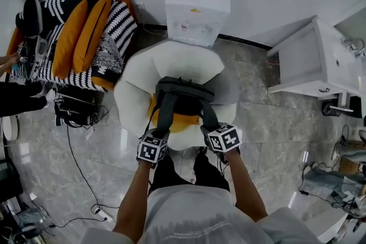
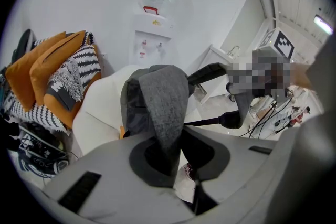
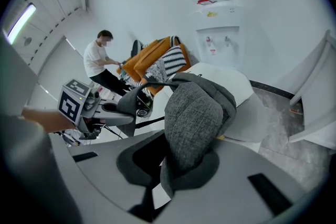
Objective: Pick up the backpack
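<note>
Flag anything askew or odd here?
Nothing stands out. Left gripper and right gripper are each shut on a shoulder strap of the backpack, which looks level over the white chair. Only loose cables trail on the floor at left.

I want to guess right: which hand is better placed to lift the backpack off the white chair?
Probably neither alone. The left tongs are shut on one grey strap, the right tongs on the other strap, so both look equally ready to lift the backpack together.
</note>
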Tool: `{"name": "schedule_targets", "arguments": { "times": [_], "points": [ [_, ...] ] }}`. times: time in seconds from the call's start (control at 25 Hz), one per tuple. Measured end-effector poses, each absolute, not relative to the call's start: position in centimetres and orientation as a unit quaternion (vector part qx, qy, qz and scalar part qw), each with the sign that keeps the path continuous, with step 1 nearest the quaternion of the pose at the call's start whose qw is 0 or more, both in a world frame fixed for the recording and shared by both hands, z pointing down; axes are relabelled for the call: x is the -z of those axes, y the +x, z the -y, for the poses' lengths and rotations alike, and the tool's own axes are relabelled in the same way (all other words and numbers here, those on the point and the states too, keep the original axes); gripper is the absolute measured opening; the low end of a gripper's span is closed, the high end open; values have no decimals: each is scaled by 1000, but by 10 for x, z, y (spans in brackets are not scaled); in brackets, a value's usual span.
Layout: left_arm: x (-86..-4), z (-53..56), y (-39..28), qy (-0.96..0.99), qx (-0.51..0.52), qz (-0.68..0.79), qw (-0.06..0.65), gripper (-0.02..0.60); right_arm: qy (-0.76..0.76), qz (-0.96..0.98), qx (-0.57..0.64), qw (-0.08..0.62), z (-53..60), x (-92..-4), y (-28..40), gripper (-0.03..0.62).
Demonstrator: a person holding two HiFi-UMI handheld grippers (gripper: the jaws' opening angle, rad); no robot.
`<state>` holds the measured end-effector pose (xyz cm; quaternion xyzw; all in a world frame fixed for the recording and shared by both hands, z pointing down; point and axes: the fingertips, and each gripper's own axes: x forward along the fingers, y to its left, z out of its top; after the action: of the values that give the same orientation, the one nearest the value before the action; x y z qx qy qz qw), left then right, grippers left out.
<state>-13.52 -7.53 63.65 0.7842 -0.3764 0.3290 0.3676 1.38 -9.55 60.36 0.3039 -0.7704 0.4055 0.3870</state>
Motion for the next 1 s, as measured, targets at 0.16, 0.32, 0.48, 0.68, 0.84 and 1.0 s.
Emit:
{"name": "schedule_targets", "arguments": {
  "times": [0.16,0.32,0.48,0.68,0.84,1.0],
  "points": [
    [-628,81,-134,787,-321,381,364,61,301,772,-403,388,101,-597,15,34],
    [-618,87,-138,788,-317,386,360,61,297,776,-399,388,104,-593,11,34],
    [-611,90,-141,789,-313,392,356,61,296,778,-391,394,107,-588,11,34],
    [-600,97,-146,791,-310,397,349,61,302,783,-384,385,126,-574,11,34],
    [-585,110,-147,796,-301,411,328,61,306,784,-390,373,138,-565,10,34],
    [-569,124,-147,801,-289,422,313,60,308,788,-385,370,145,-559,6,34]
  ]
}}
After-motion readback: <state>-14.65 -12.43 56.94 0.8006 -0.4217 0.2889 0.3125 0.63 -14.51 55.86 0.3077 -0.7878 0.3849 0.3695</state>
